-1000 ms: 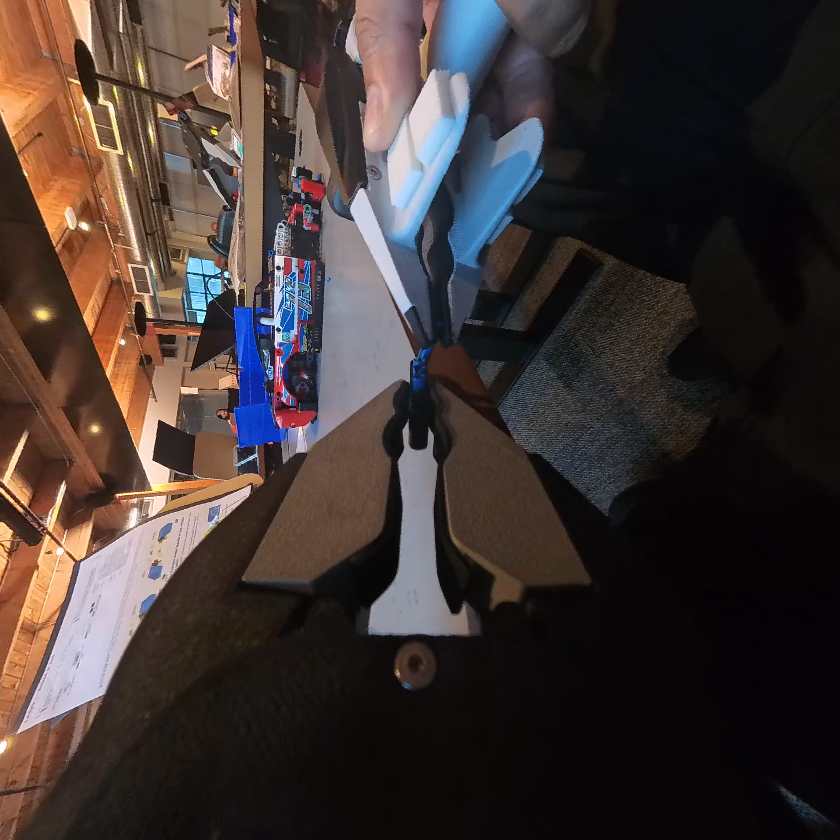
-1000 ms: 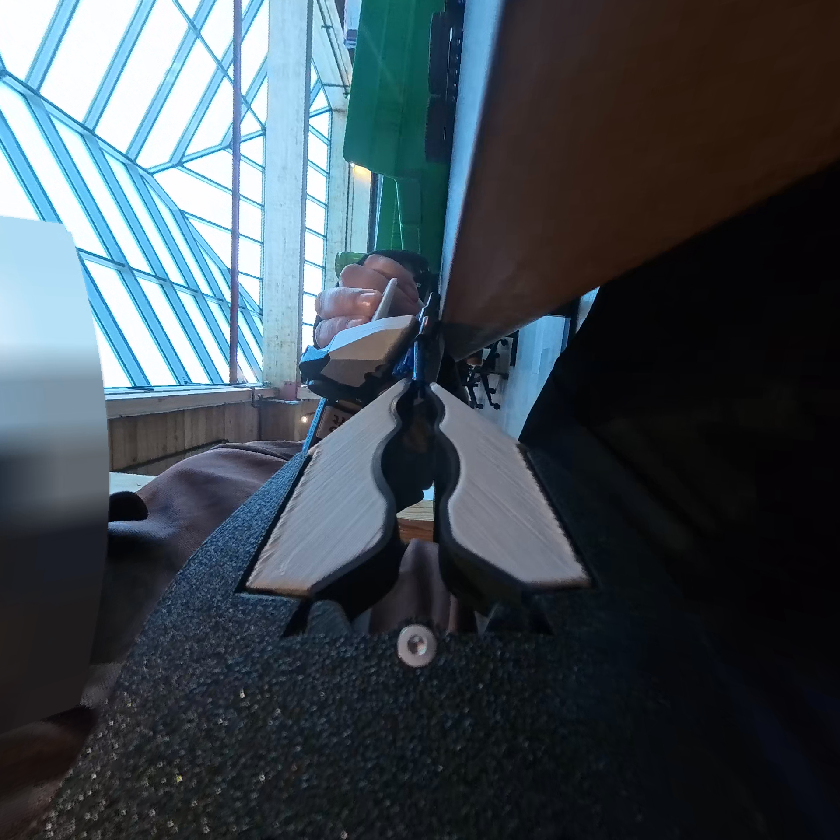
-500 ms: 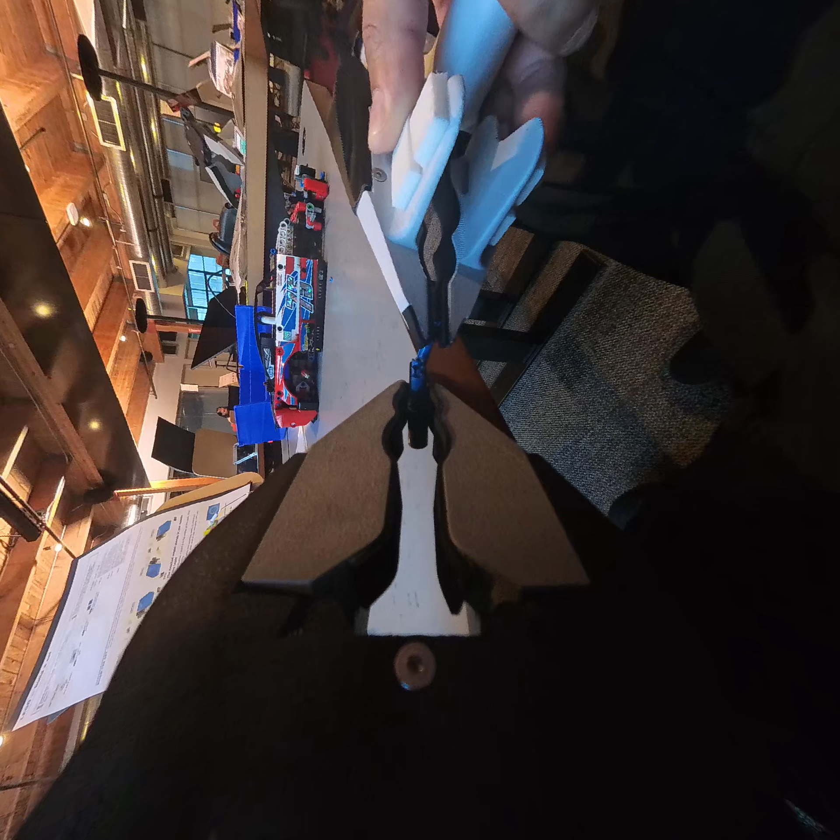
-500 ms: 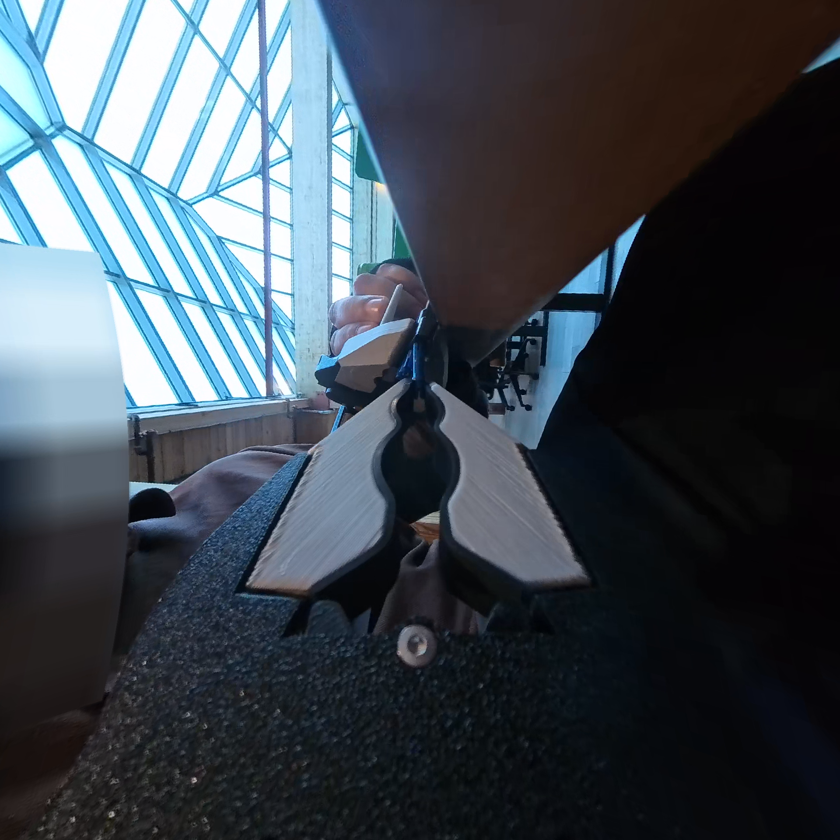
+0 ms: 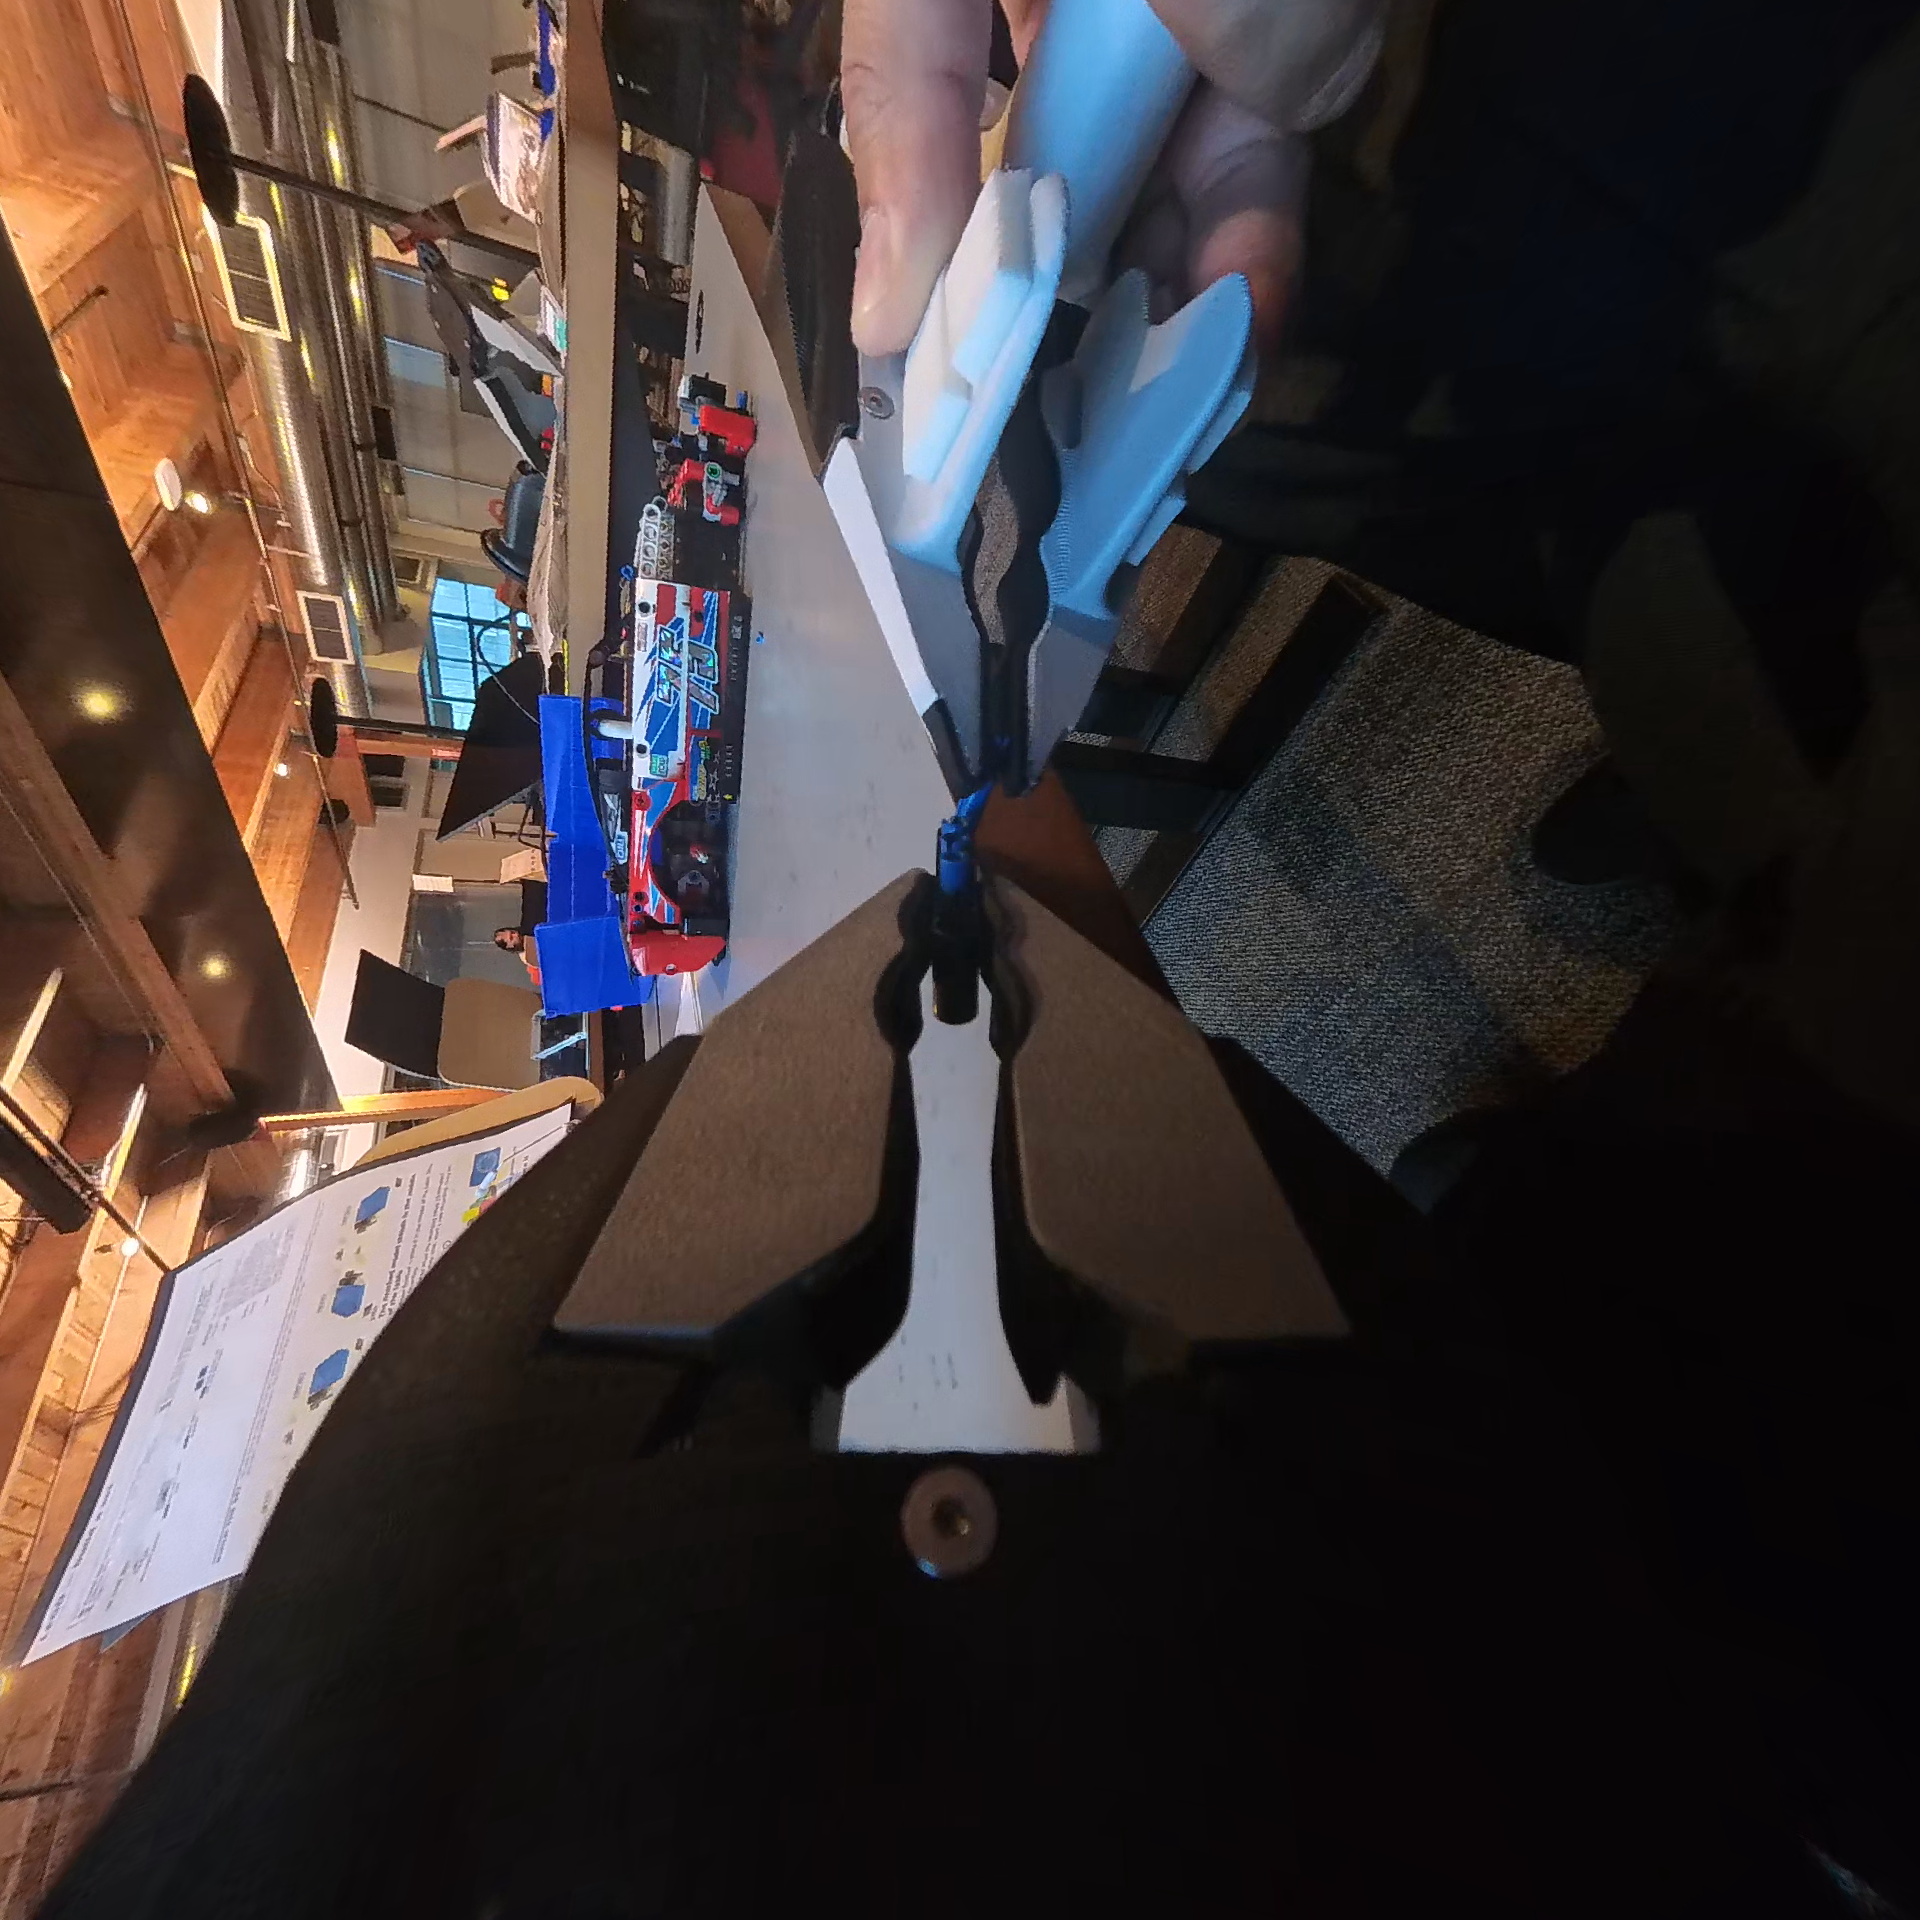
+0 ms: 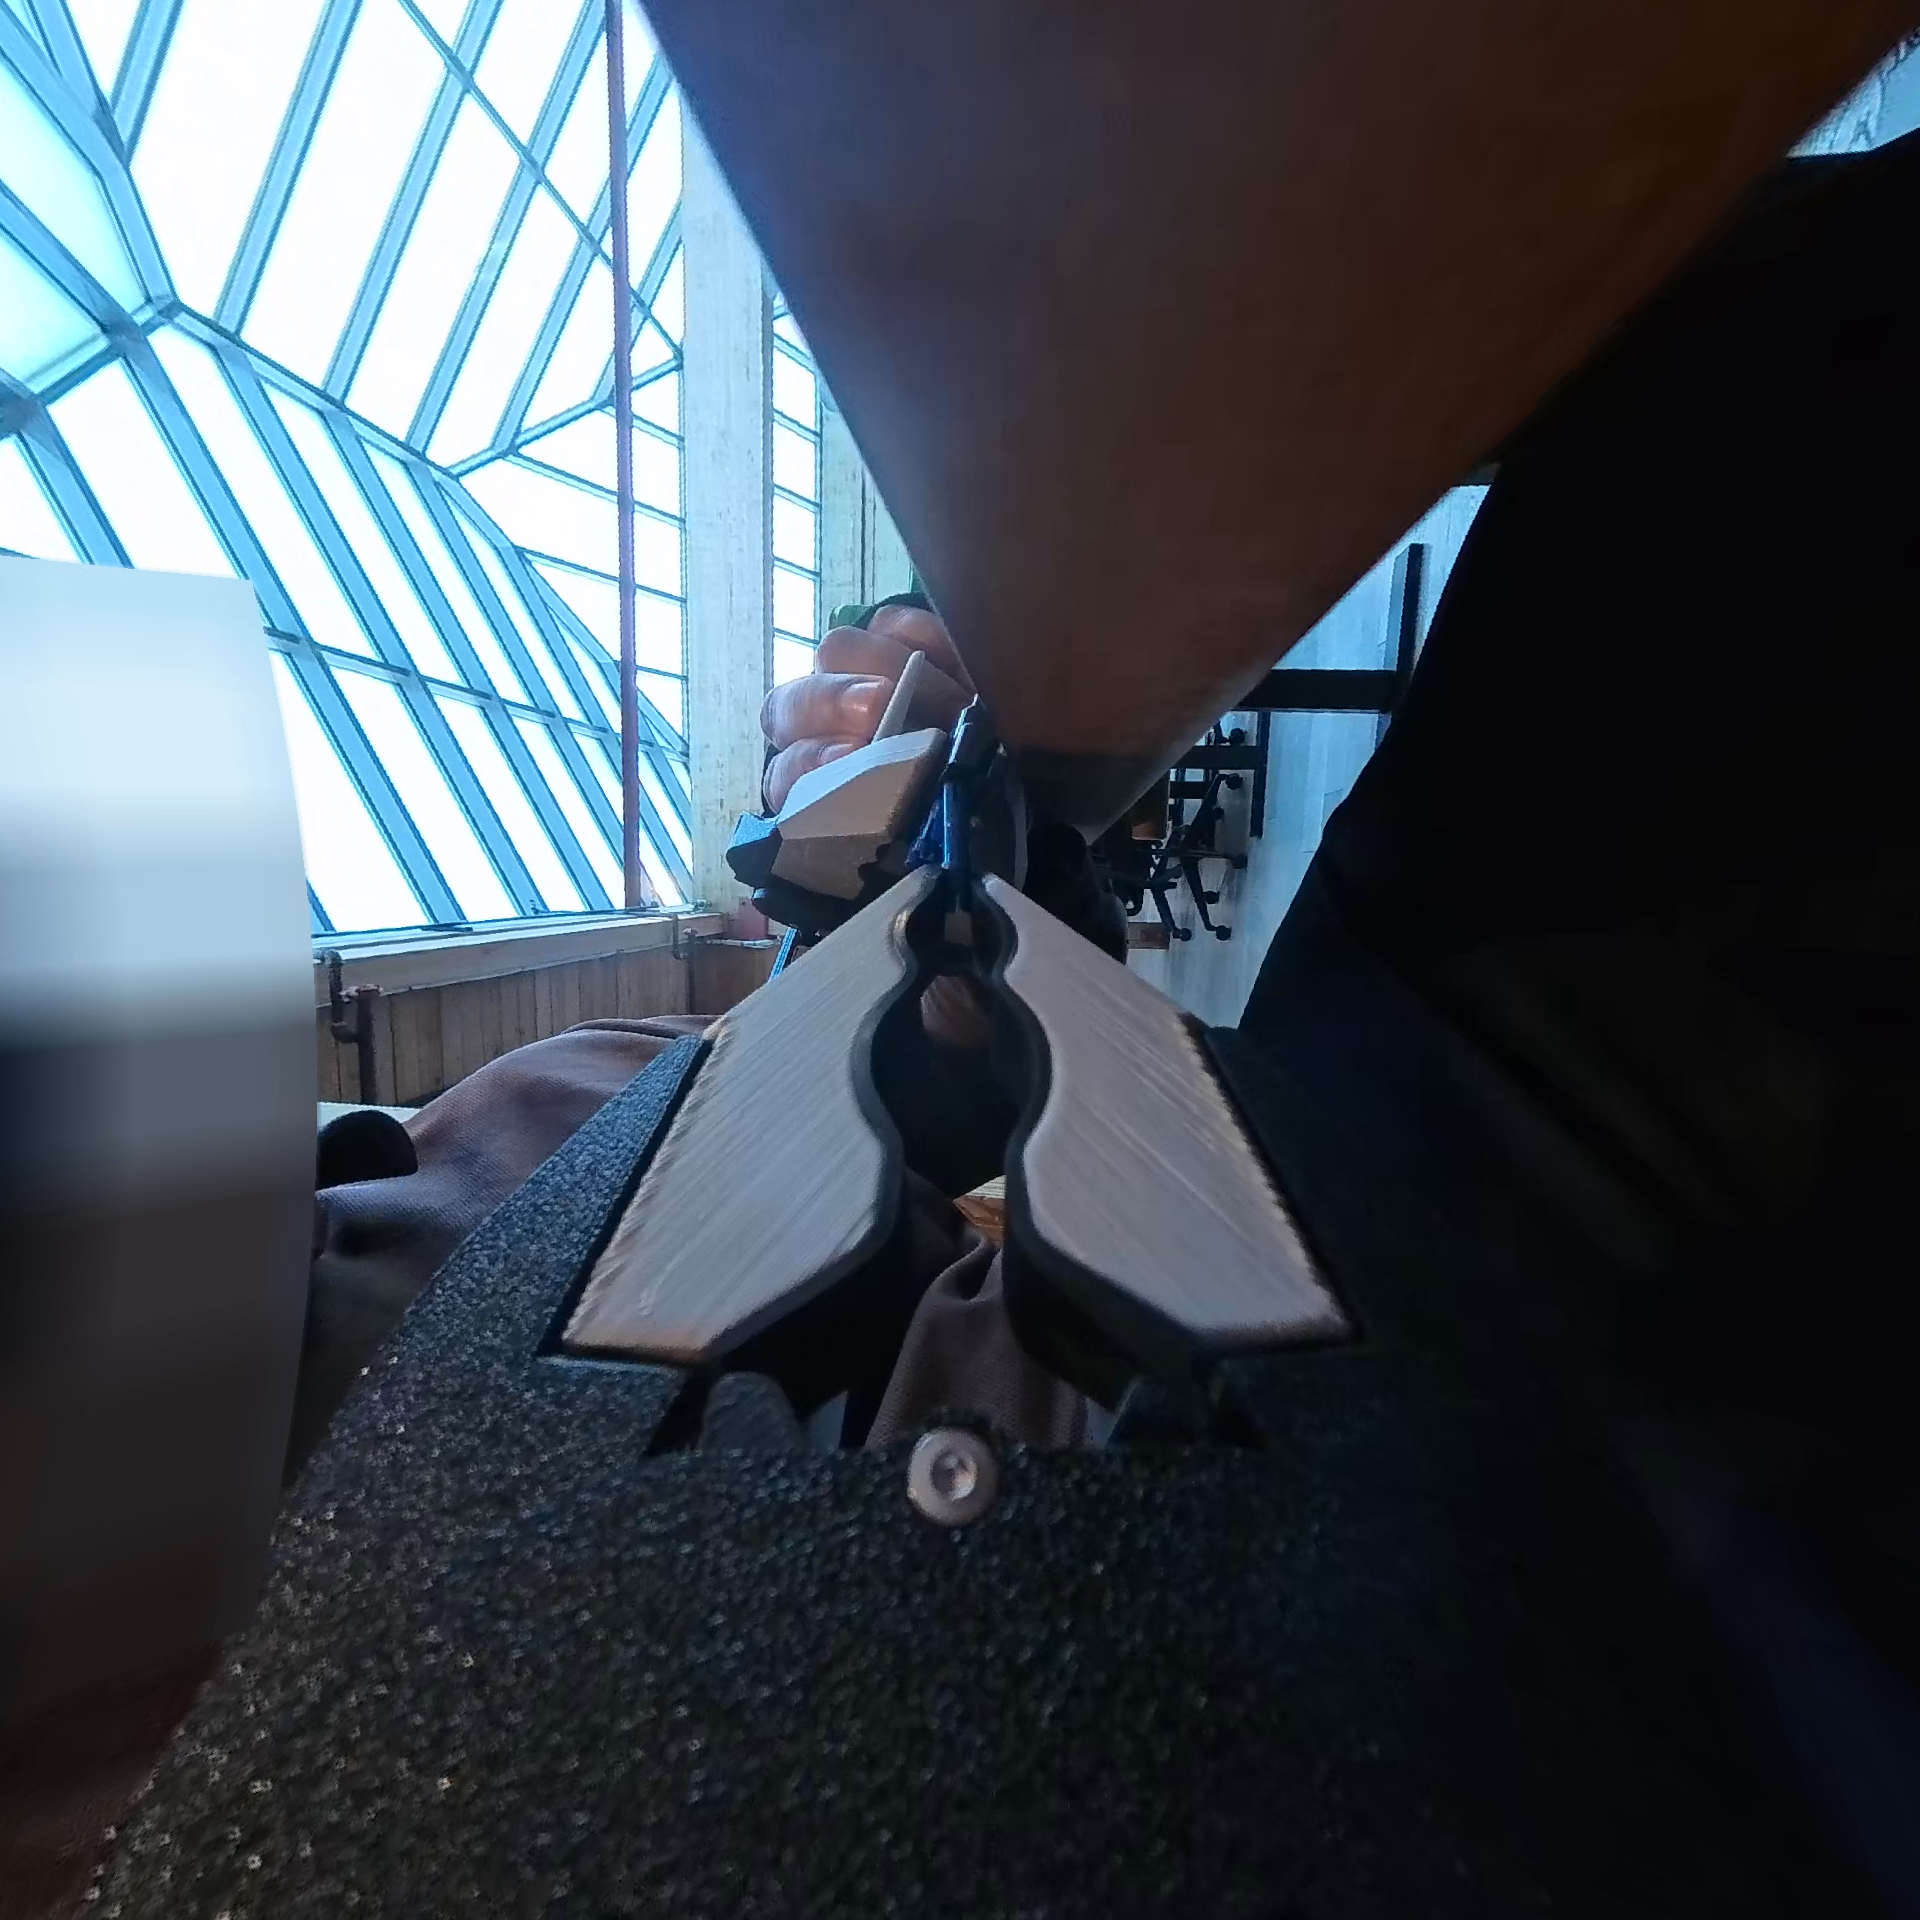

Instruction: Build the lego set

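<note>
My two grippers meet tip to tip beside the table's edge. My left gripper (image 5: pixel 956 909) is shut on a small blue and black lego piece (image 5: pixel 961 831), with the black end between its tips. The right gripper (image 5: pixel 1003 748), with light blue fingers (image 5: pixel 1132 457), comes in from the top and pinches the blue end. In the right wrist view my right gripper (image 6: pixel 954 899) is shut on the same blue piece (image 6: pixel 948 821). The left gripper's finger (image 6: pixel 862 810) faces it, held by a hand (image 6: pixel 831 707).
A red, white and blue lego car (image 5: pixel 681 790) on a blue stand and small red assemblies (image 5: pixel 717 457) sit on the white table (image 5: pixel 821 727). An instruction sheet (image 5: pixel 260 1382) lies at lower left. The table's brown underside (image 6: pixel 1143 364) fills the upper right wrist view. Grey carpet (image 5: pixel 1351 883) lies below. Less than 4 cm separates the two grippers' tips.
Both grippers stay shut on the small piece. The right gripper has tilted, so the table's underside now covers more of its view. The left view has barely shifted.
</note>
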A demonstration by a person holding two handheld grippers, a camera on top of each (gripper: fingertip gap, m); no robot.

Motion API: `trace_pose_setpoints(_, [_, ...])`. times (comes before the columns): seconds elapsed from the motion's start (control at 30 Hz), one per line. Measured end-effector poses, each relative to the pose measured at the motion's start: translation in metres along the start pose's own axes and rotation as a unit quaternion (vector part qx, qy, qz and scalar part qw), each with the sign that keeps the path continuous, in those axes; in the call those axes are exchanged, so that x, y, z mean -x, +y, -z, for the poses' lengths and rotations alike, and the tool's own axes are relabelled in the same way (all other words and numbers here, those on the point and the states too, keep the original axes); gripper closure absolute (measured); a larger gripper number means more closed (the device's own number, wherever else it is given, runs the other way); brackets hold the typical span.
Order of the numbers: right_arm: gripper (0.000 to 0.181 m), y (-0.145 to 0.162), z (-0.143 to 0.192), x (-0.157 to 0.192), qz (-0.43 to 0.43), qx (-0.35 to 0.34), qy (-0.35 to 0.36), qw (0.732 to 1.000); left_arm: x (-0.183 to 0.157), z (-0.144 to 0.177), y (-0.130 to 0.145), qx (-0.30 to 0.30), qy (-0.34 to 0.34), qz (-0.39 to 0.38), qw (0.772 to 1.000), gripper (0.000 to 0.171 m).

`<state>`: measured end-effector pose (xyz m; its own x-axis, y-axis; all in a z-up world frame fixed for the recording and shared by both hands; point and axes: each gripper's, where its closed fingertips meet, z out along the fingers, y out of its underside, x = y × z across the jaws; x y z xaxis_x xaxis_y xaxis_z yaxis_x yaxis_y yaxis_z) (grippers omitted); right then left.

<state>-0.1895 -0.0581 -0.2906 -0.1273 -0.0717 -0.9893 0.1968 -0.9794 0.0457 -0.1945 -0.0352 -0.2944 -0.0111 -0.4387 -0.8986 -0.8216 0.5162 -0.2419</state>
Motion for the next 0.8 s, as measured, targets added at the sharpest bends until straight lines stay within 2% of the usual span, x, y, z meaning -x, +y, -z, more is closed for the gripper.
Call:
trace_pose_setpoints(0.6, [0.179,0.000,0.000,0.001,-0.001,-0.002,-0.001,1.000,0.001,0.000,0.001,-0.003,-0.001,0.004,1.000,0.166])
trace_pose_setpoints(0.73, [0.179,-0.003,0.003,0.003,0.004,-0.010,-0.001,1.000,0.008,-0.002,0.019,0.028,-0.003,0.046,0.999,0.166])
trace_pose_setpoints(0.8, [0.179,-0.005,0.006,0.005,0.008,-0.013,-0.001,1.000,0.012,-0.003,0.024,0.023,-0.005,0.071,0.997,0.166])
